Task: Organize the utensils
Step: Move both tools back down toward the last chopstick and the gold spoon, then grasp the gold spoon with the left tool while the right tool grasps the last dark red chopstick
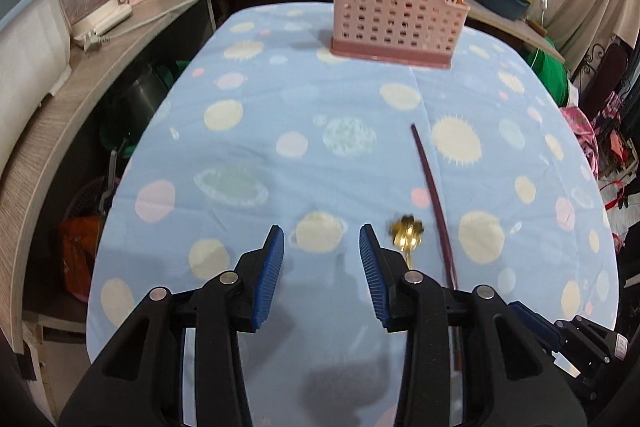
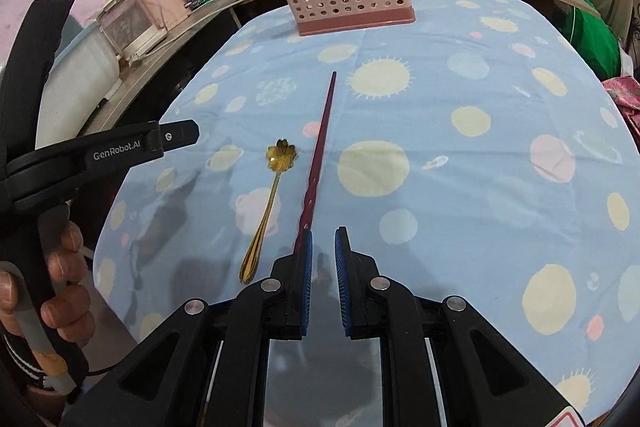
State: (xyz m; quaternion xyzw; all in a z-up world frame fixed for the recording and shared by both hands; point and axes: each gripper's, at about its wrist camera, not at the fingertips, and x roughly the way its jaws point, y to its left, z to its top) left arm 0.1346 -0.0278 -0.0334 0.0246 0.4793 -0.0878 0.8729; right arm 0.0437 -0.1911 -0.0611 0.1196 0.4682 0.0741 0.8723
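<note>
Both grippers empty – left (image 1: 322, 239) parted, right (image 2: 323, 239) nearly clenched beside chopstick (image 2: 320, 151) – spoon (image 2: 269, 203) lies close, a grab could knock it.

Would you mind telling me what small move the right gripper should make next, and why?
Probably shift the right gripper slightly left and open it a little, so its fingers straddle the dark red chopstick. The chopstick lies on the tablecloth with its near end beside the left finger, not between the narrowly gapped pads.
</note>
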